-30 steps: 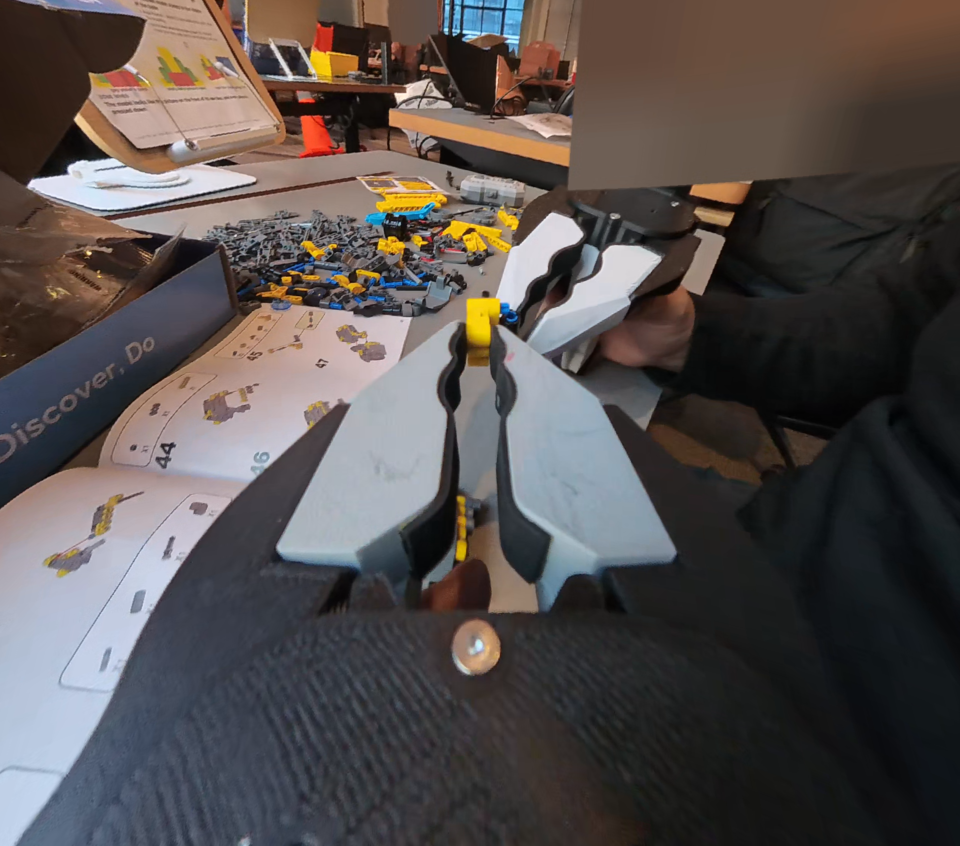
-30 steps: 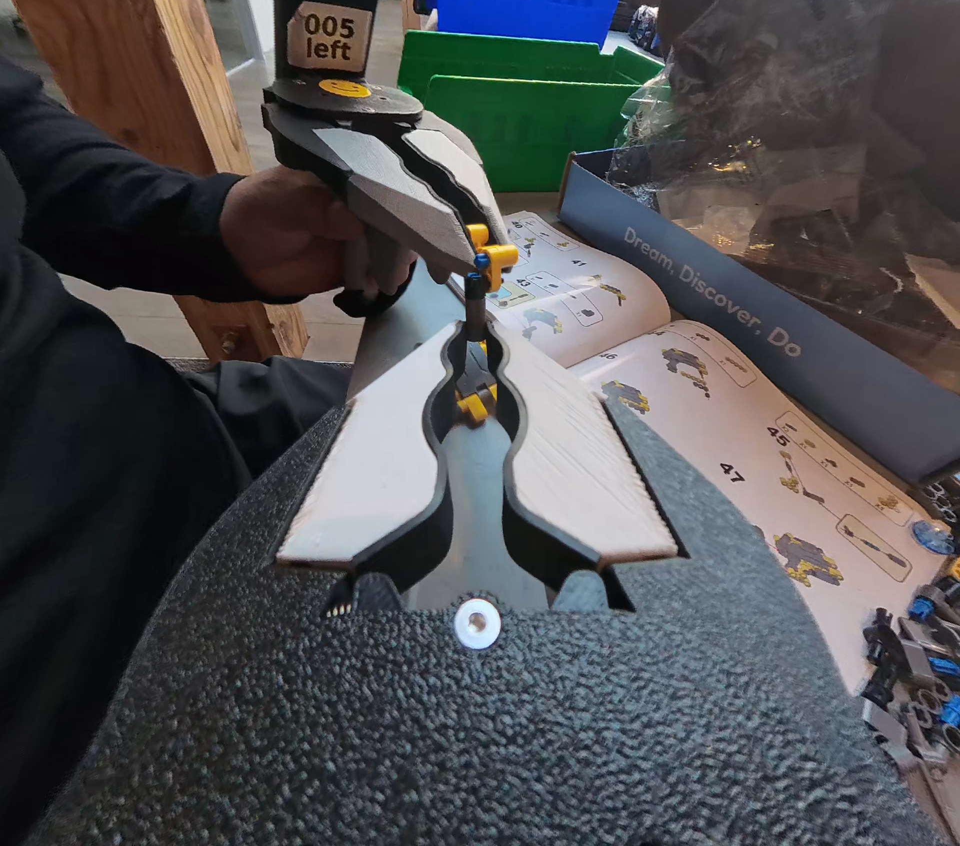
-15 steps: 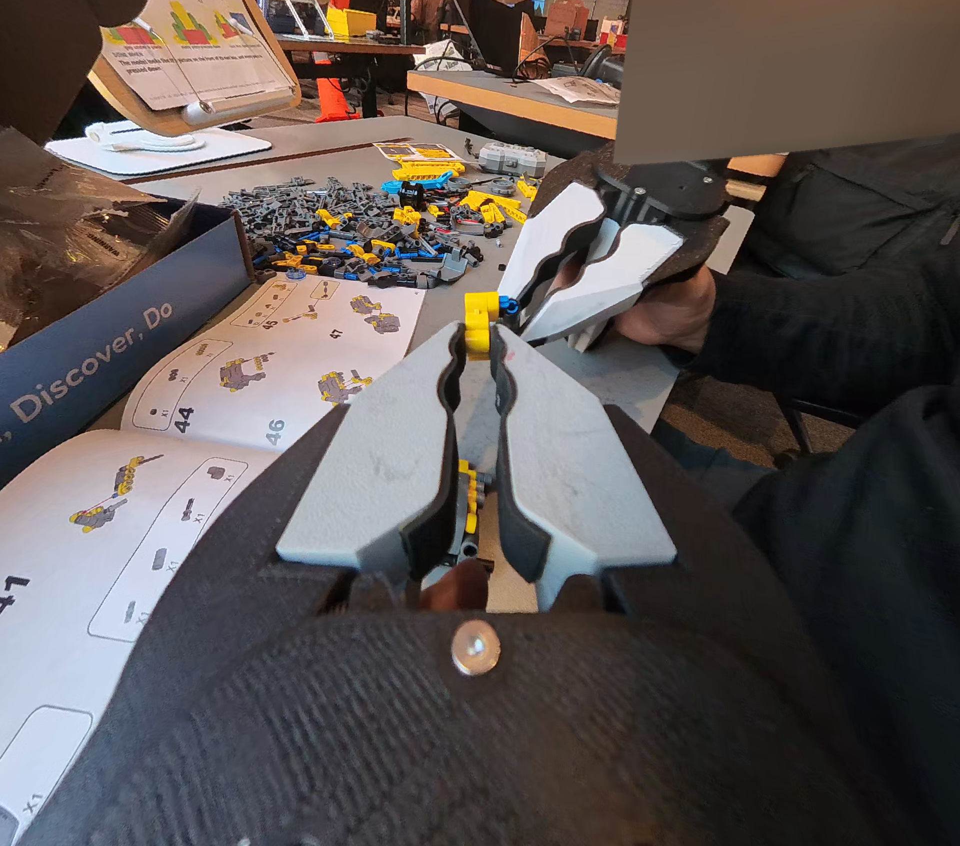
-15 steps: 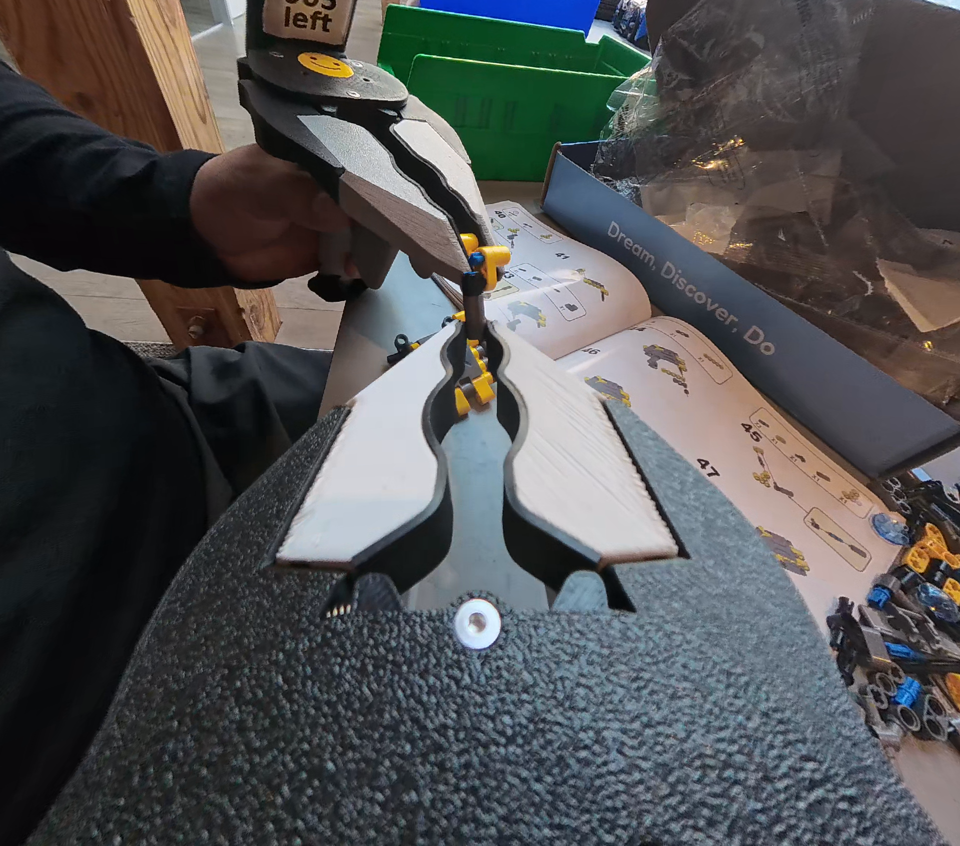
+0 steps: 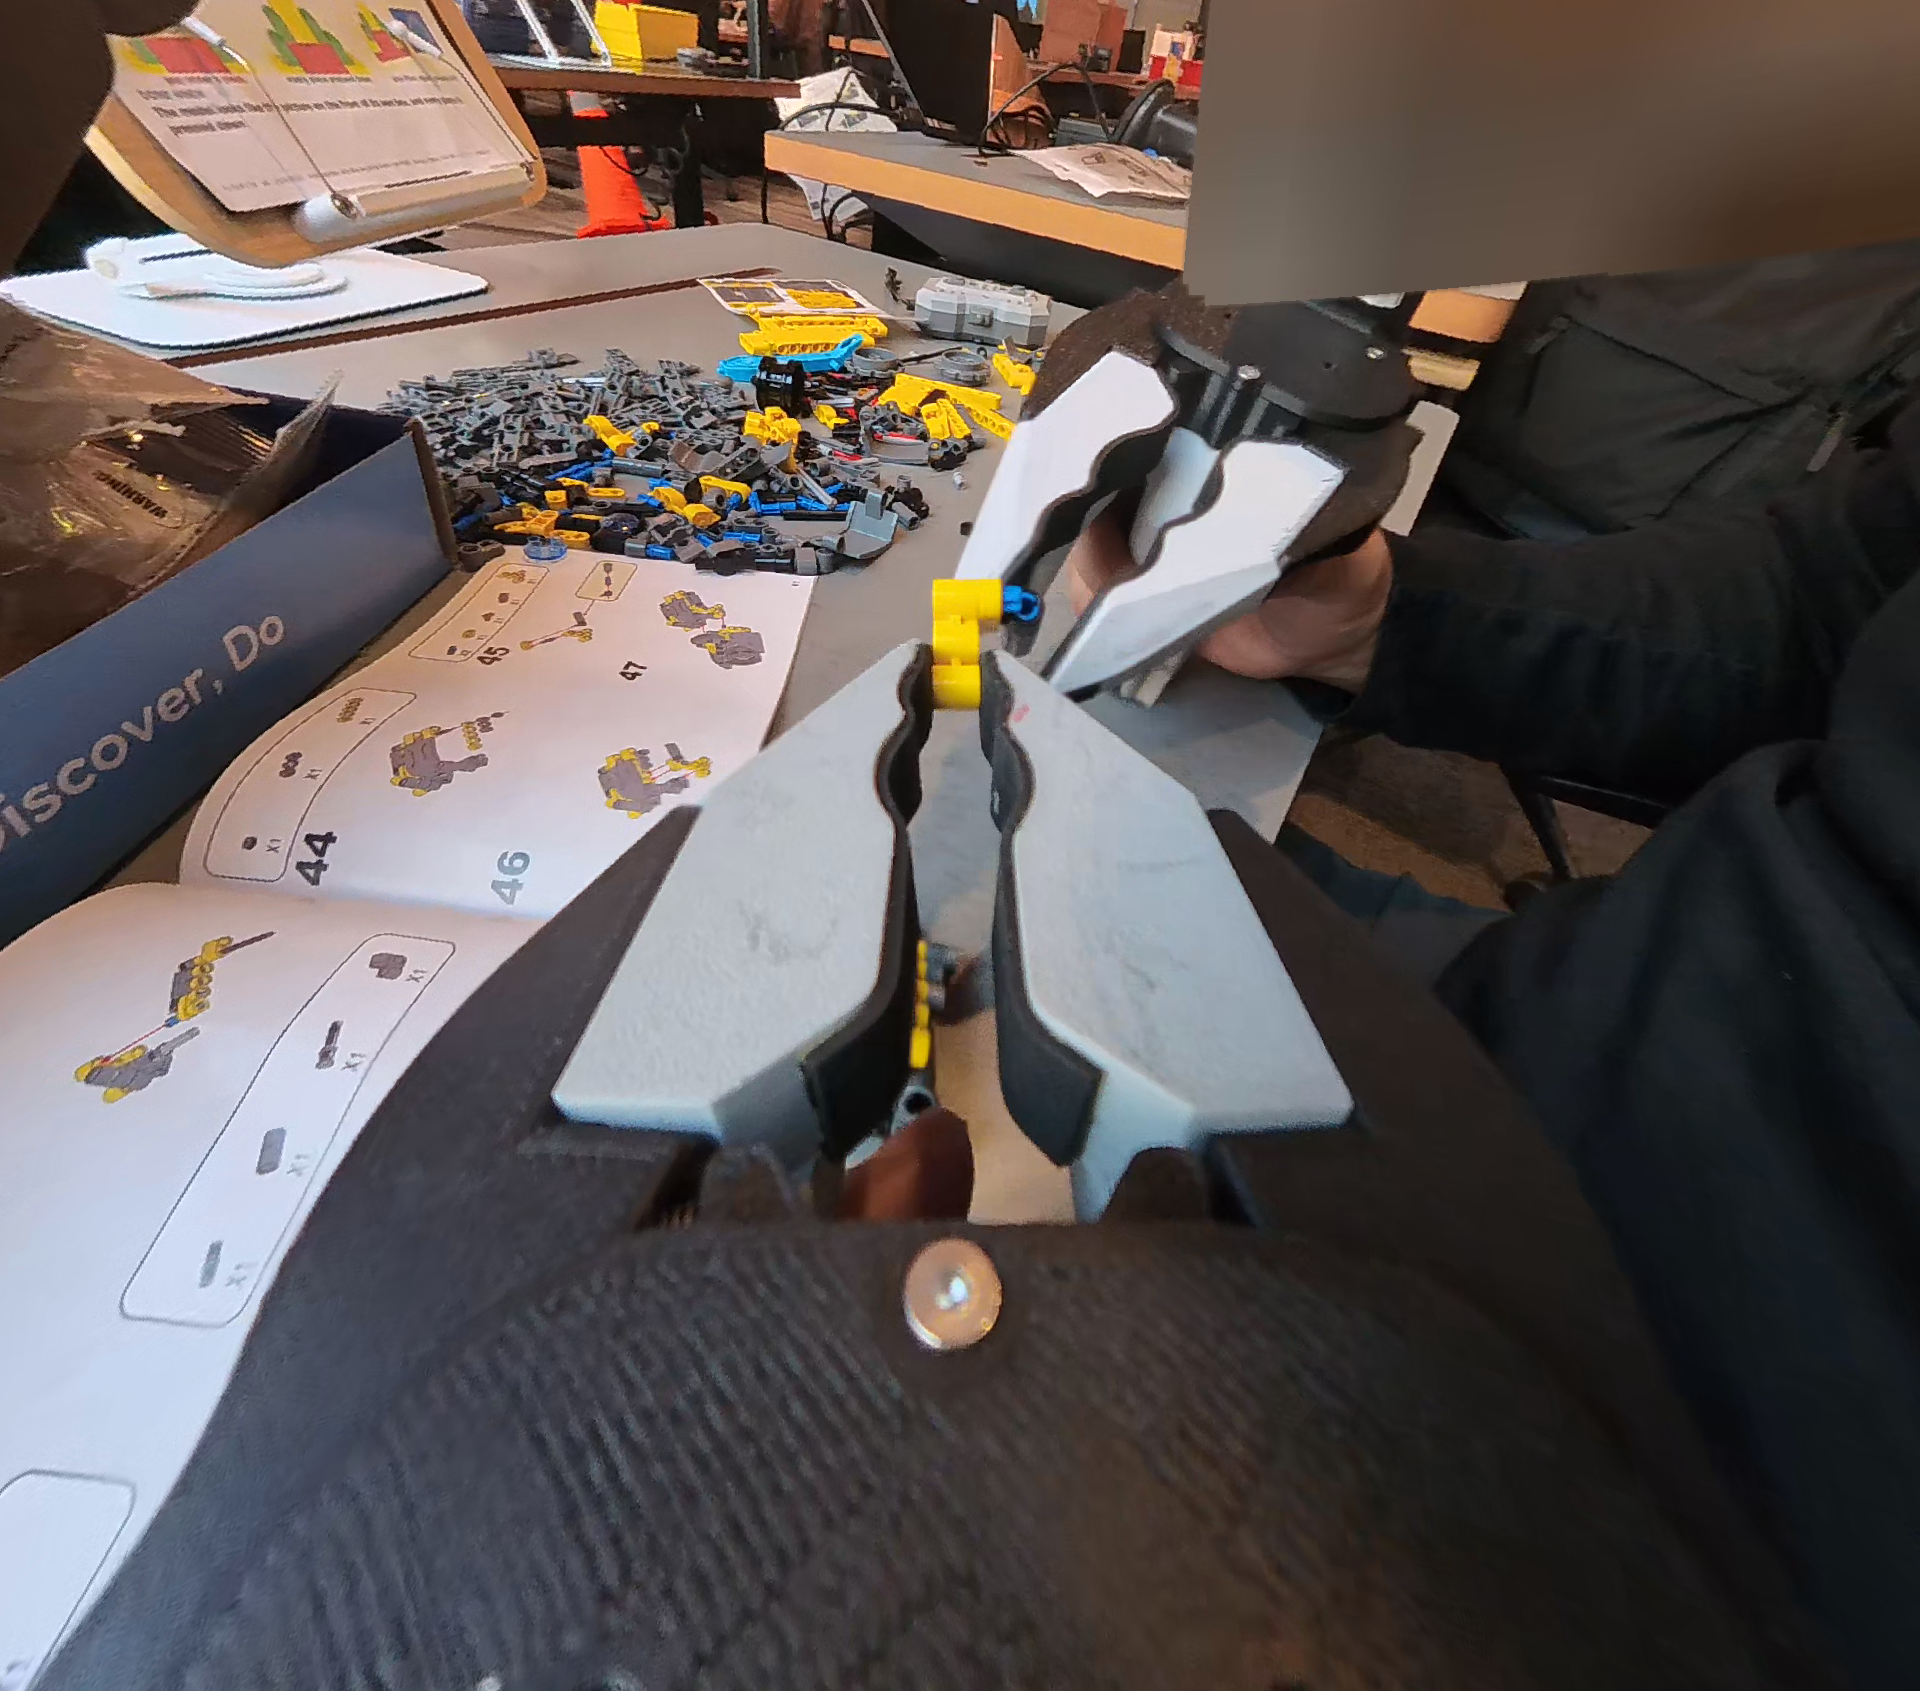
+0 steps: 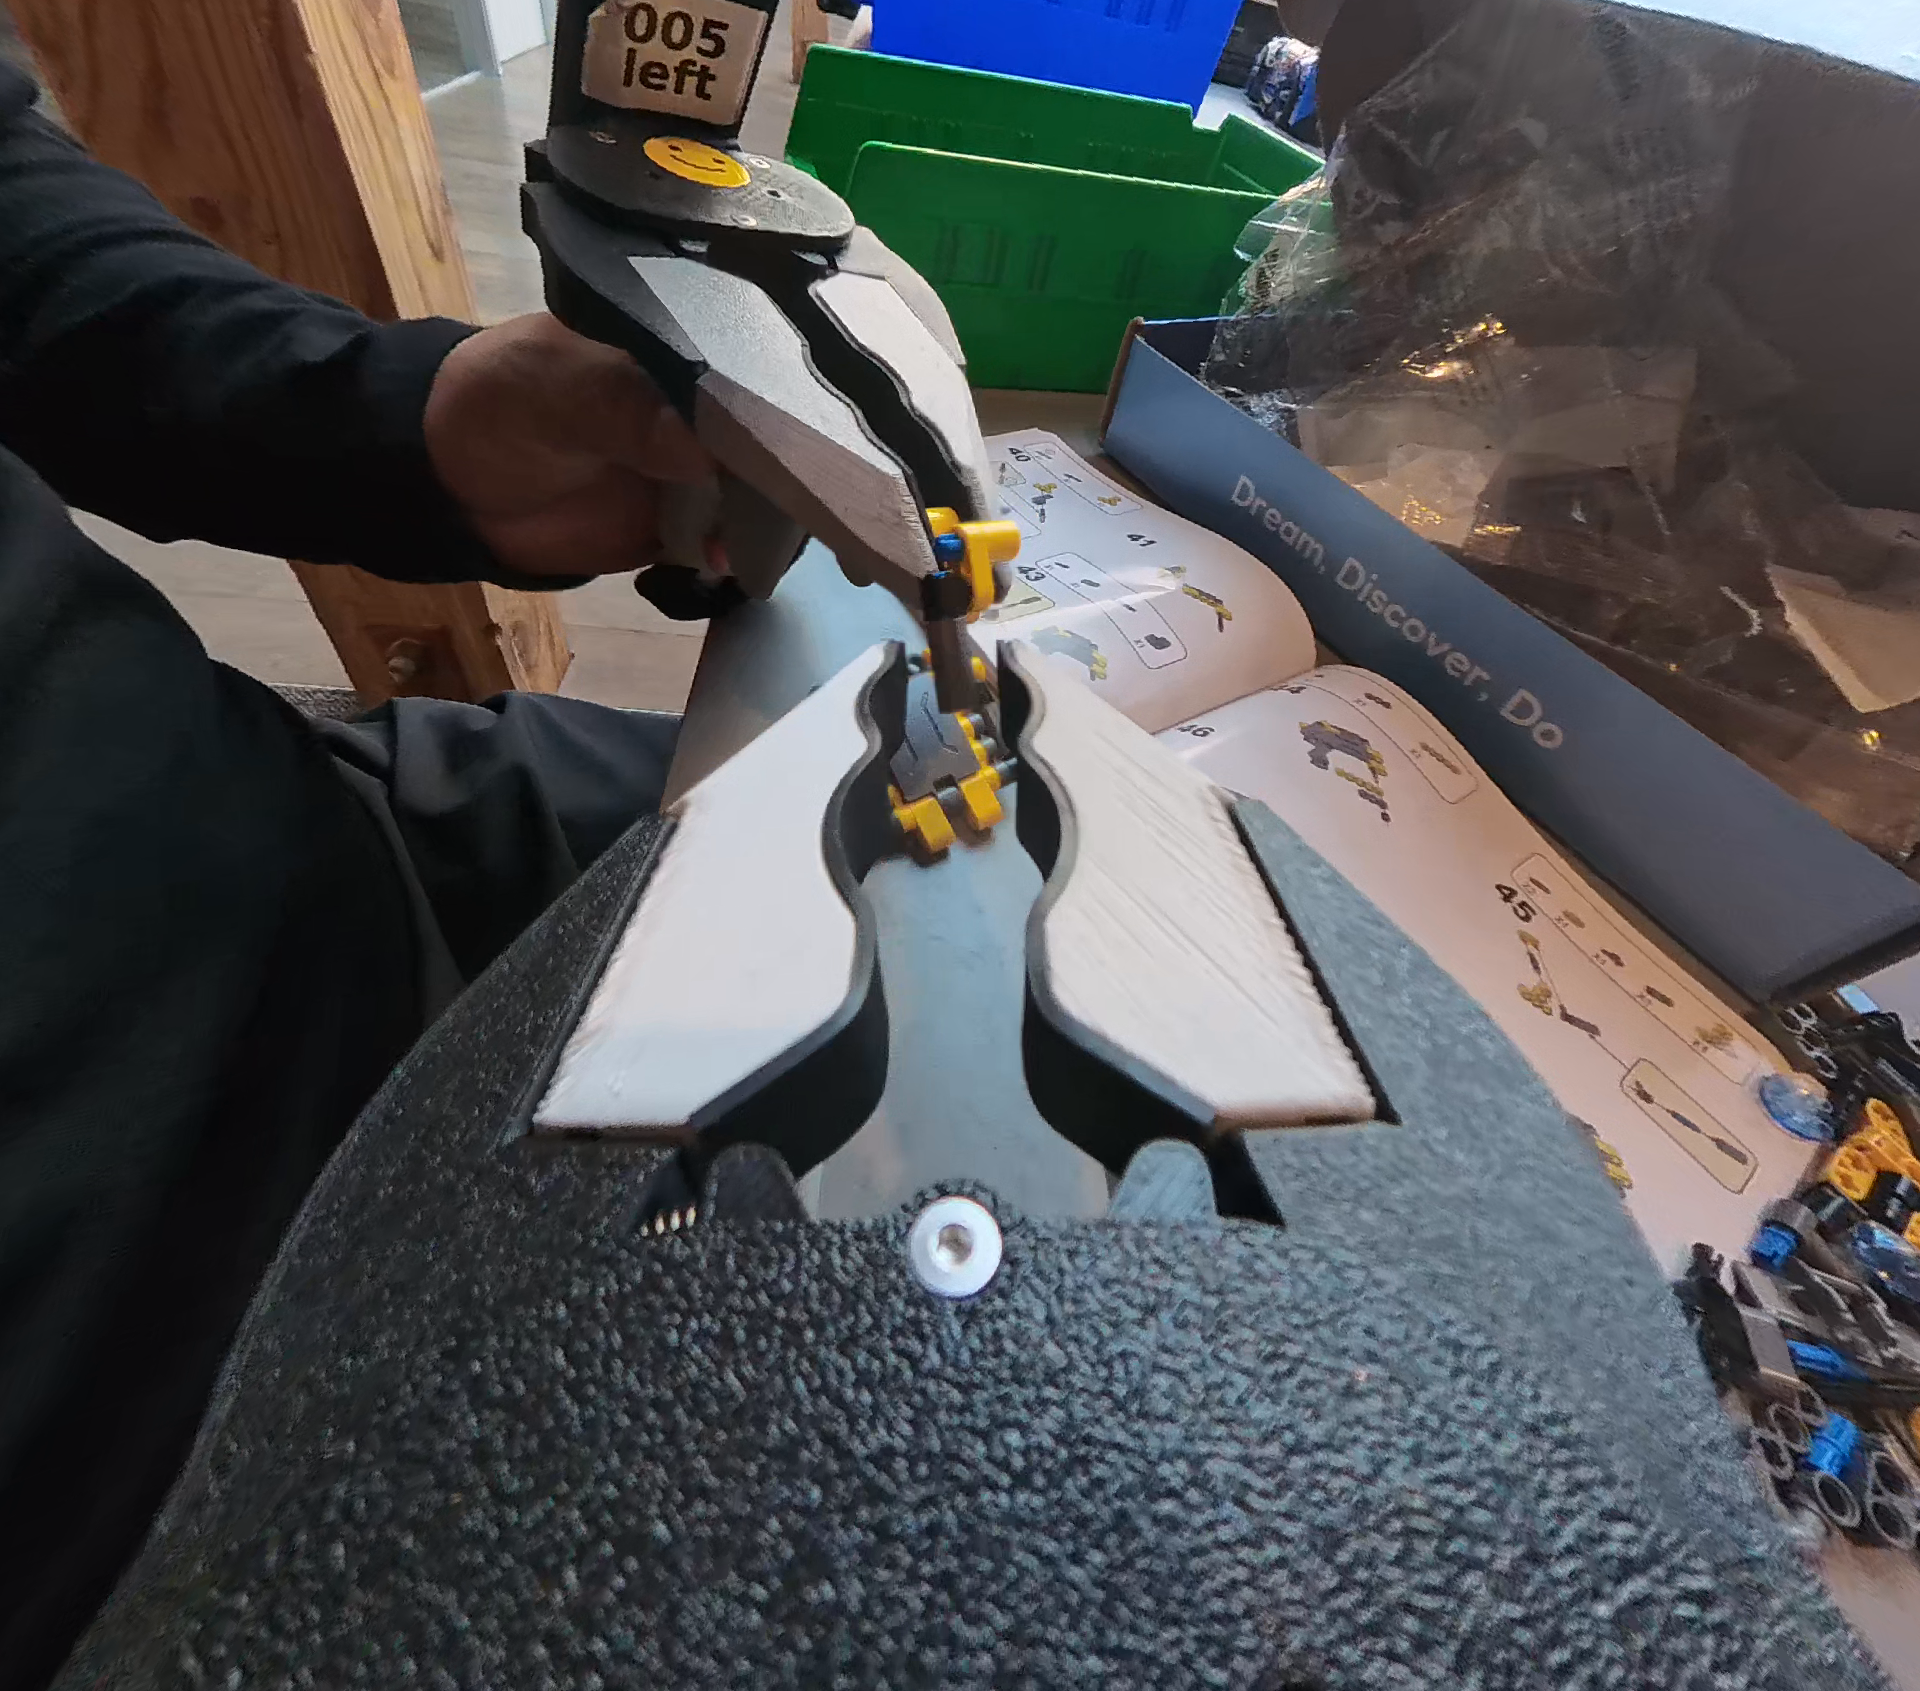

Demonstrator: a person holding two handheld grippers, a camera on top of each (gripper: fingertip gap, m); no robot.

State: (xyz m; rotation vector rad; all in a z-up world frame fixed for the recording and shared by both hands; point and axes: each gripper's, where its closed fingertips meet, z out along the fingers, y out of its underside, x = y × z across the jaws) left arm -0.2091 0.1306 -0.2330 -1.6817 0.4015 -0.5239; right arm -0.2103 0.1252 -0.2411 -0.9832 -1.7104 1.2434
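My left gripper (image 5: pixel 951 675) is shut on a yellow connector (image 5: pixel 956 633) with a blue pin (image 5: pixel 1023 602) in its side. It is held in the air over the table's near edge. My right gripper (image 6: pixel 948 662) is shut on a small grey and yellow assembly (image 6: pixel 943 774) whose dark grey rod (image 6: pixel 951 670) sticks out past the fingertips. The rod's end meets the yellow connector (image 6: pixel 982 552), so the two grippers stand tip to tip. The left gripper (image 6: pixel 940 566) comes in from above left, held by a hand. The right gripper (image 5: pixel 1023 633) comes in from the right.
An open instruction booklet (image 5: pixel 499 737) lies on the grey table (image 5: pixel 623 311), with a pile of loose grey, yellow and blue parts (image 5: pixel 675 467) behind it. A dark blue box with plastic bags (image 6: pixel 1455 654) stands beside it. A document stand (image 5: pixel 312 83), green bin (image 6: pixel 1039 239) and wooden post (image 6: pixel 208 135) surround. Both grippers' tips are close together, under 4 cm apart.
Both grippers keep their hold and stay tip to tip. The pair has drifted a little, and the left gripper now points down more steeply in the right wrist view.
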